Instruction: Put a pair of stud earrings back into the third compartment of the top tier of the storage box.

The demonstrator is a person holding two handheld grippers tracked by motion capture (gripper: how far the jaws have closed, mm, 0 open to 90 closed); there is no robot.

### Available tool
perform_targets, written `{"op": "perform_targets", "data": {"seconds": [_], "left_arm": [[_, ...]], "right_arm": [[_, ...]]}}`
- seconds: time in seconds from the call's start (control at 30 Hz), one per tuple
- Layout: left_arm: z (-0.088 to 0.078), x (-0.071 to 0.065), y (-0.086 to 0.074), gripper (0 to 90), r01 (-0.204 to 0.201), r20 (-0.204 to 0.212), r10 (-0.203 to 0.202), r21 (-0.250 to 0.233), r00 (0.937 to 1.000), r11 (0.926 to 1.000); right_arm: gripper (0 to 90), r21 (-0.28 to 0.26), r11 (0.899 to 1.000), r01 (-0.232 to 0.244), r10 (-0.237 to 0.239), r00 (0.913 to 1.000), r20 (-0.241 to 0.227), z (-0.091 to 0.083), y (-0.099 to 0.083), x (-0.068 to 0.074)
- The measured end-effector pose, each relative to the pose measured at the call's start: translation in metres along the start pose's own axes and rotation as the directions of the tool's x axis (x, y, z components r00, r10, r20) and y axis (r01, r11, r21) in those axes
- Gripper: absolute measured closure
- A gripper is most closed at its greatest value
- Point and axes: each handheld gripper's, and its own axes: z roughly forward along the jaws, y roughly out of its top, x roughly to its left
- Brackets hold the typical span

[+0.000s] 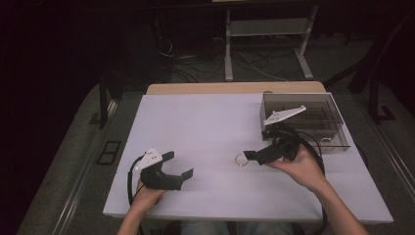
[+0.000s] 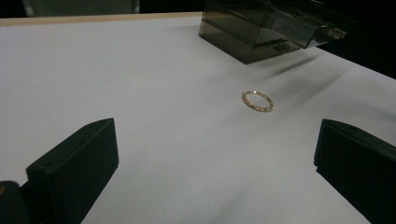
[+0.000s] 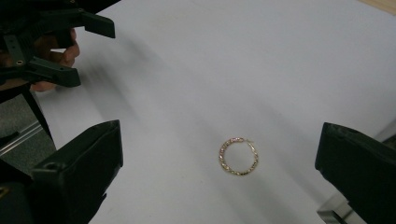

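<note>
A small gold hoop earring (image 1: 241,160) lies flat on the white table (image 1: 205,122). My right gripper (image 1: 257,155) hovers just right of it, open, with the hoop (image 3: 238,156) on the table between and below its wide-apart jaws. My left gripper (image 1: 178,164) rests near the front left of the table, open and holding nothing. From there the hoop (image 2: 258,101) lies well ahead of its jaws. The left gripper (image 3: 92,53) also appears at the top left of the right gripper view, held by a hand.
A smoked clear box (image 1: 303,117) stands at the back right of the table, its lower drawer pulled out with a small gold piece (image 1: 326,142) inside. The same box (image 2: 261,28) shows in the left gripper view. Cables and a stand lie on the floor beyond.
</note>
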Motion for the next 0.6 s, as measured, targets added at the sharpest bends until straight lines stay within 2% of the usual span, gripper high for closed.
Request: {"op": "perform_targets", "data": {"seconds": [0.6], "left_arm": [[-0.001,0.001,0.0,0.0,-0.003,0.0,0.003,-0.003,1.0,1.0]], "right_arm": [[0.3,0.038,0.999,0.028,-0.027,0.9991,-0.034,0.025,0.005,0.009]]}}
